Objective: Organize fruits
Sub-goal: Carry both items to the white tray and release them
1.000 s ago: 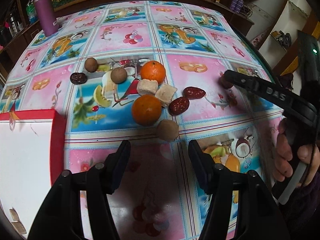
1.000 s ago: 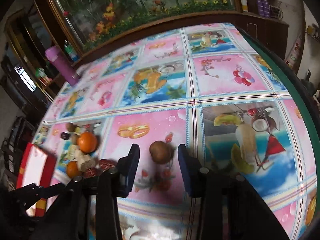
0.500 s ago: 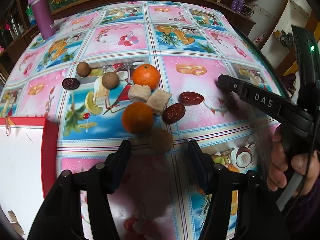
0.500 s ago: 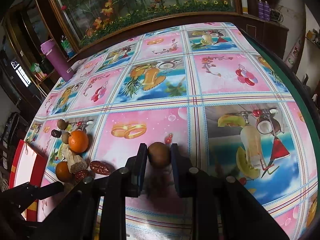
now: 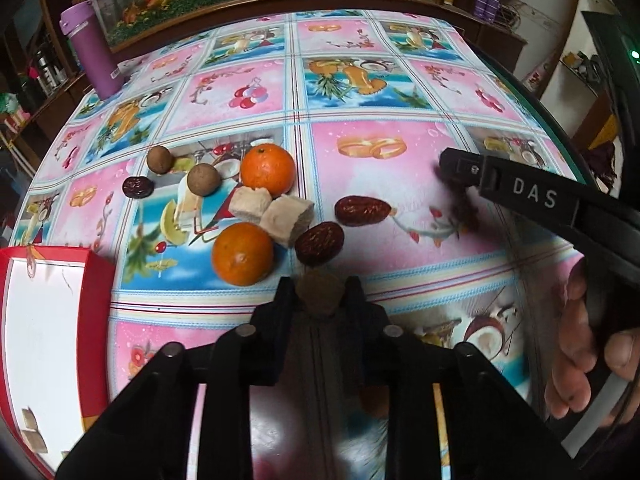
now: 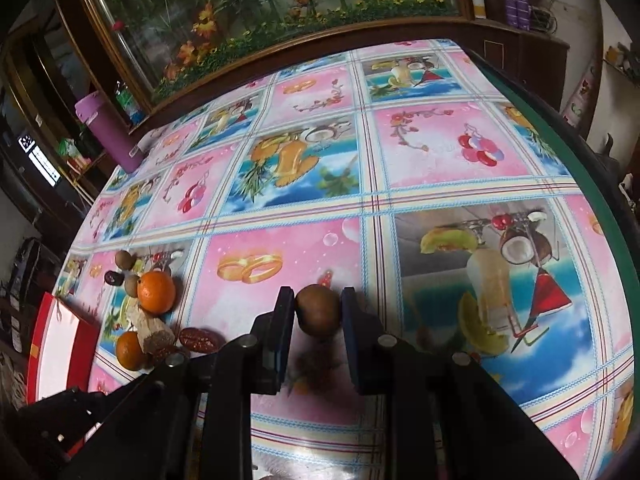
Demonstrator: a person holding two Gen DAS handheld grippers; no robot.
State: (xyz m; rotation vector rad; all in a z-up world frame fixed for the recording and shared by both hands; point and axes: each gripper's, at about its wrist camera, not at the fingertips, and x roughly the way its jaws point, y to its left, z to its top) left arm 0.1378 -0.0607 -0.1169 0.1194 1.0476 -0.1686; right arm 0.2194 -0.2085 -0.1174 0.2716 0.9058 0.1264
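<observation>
The left gripper [image 5: 321, 294] has its jaws clamped on a round, matte brown longan [image 5: 320, 292], low over the table [image 5: 420, 256] just in front of the fruit pile. The right gripper [image 6: 318, 312] is likewise clamped on a second longan [image 6: 319, 310], smooth and brown, held well to the right of the pile. On the glossy, patterned tablecloth lie two dimpled oranges [image 5: 268, 169] and [image 5: 242, 253], two wrinkled red dates [image 5: 362, 210] and [image 5: 320, 242], two pale, crumbly blocks [image 5: 286, 220], two more longans [image 5: 204, 179] and [image 5: 159, 159], and a dark, shrivelled date [image 5: 137, 187]. The blocks touch each other between the oranges. A red-edged box [image 5: 52, 320] with a white inside sits at the left table edge. A purple bottle [image 5: 90, 54] stands far back.
</observation>
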